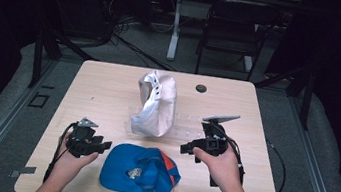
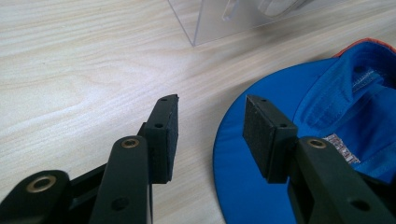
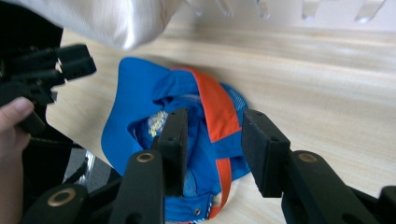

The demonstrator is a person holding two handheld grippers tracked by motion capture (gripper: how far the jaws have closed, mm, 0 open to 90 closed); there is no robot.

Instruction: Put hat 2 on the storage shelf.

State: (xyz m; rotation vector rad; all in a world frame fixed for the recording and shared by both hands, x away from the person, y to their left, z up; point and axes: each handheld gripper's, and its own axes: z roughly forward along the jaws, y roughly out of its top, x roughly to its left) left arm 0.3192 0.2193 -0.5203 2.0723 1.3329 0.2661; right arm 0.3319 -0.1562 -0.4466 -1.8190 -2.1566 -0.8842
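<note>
Two caps lie on the worktop (image 1: 108, 92), and the blue cap (image 1: 140, 173), upside down near the person's edge, is the one both tongs aim at. The main risk, as I judge it, is a pinch on a single thin layer: the cap is soft, so the left tongs (image 1: 101, 145) could slide off the flat brim, or the right tongs (image 1: 186, 148) could catch just the orange strap and let the crown sag or fold. A careless lift might also drag the blue cap into the white cap (image 1: 155, 104) draped on the clear stand (image 2: 219, 23) just beyond it. Both tongs stand open with nothing between them. The left tongs sit just beside the blue cap's brim edge, and the right tongs hover near its far side, over the crown.
</note>
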